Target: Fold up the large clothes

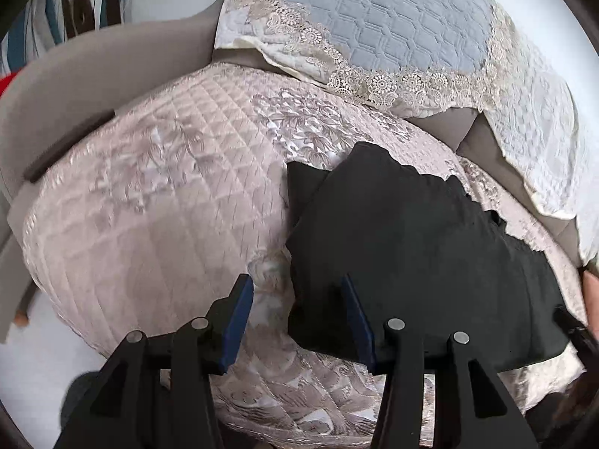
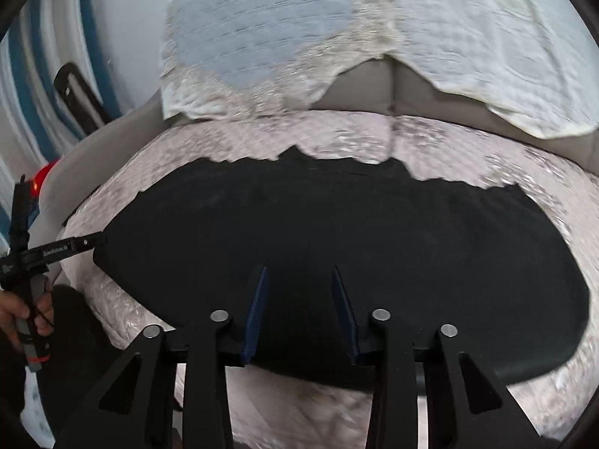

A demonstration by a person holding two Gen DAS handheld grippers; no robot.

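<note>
At the far left of the right wrist view, a hand (image 2: 22, 310) gripped the handle of the left gripper (image 1: 297, 318), whose tip reached the left edge of the black garment (image 2: 337, 232). That placement looked chosen to work this edge while the other tool handled the middle. In its own view, the left gripper's blue pads (image 1: 239, 318) stood apart at a moderate gap with nothing pinched between them. One sat over the pink quilted sofa cover (image 1: 149, 205), the other over the garment's near left edge, so the jaws straddled the hem rather than held it.

The garment itself lay spread wide and fairly flat across the cover, its far edge ragged against the sofa's back. It seemed laid out this way so a clean fold line could be picked.

Further right, the right gripper (image 2: 299, 314) hung over the garment's near edge, around its middle. Its jaws were part open and narrower than the left's, with only cloth beneath and nothing visibly clamped. Behind, a lace-trimmed quilted throw (image 1: 374, 37) draped the backrest, clear of the work.
</note>
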